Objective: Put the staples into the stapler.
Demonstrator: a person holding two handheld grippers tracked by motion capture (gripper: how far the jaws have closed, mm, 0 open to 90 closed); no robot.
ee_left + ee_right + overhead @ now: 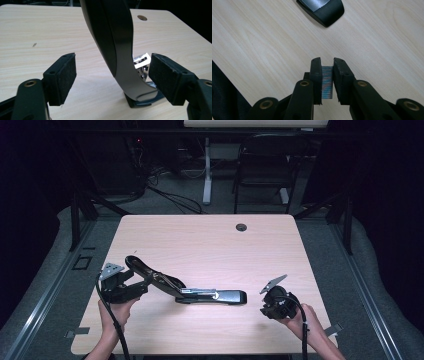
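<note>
Right gripper [327, 75], nearest the table edge: jaws nearly closed on a strip of staples [327, 83], pinched flat between the pads. Left gripper [112, 75]: jaws wide apart, straddling the raised lid [112, 45] of the stapler [200, 292] without touching it.

Stapler lies mid-table, hinged open, base flat on the table [210, 240].

Risks: the thin strip may snap or slip if the pinch twists; the unheld lid may drop shut before loading.

Count: one stapler, one staple strip, two grippers. Beyond the table, one chair [262, 165].
</note>
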